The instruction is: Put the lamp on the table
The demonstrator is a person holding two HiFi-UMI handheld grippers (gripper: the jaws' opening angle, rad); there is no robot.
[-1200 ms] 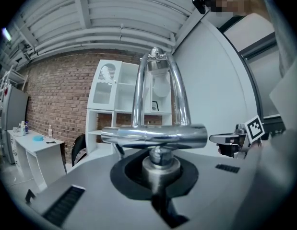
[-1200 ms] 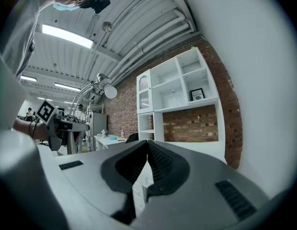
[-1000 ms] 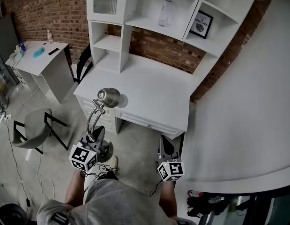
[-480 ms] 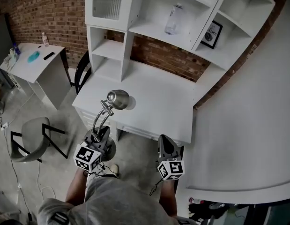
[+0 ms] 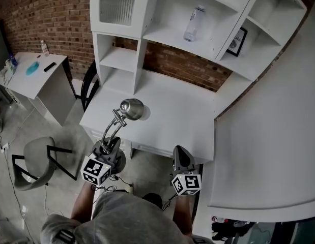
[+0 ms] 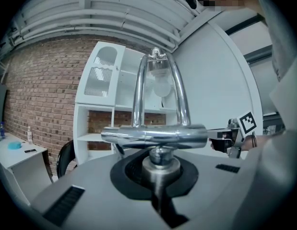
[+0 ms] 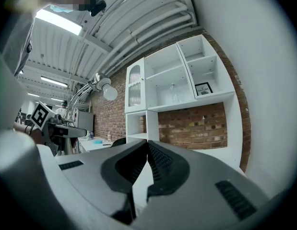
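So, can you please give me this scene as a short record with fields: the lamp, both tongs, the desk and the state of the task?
lamp: chrome, upright, held in the air in front of the desk's front edge
left tongs: shut on the lamp's stem, just above its base
right tongs: shut, nothing between them
desk: white, against the brick wall, with shelves above
on the shelves: clear bottle, framed picture
task state: lamp not yet set on the desk
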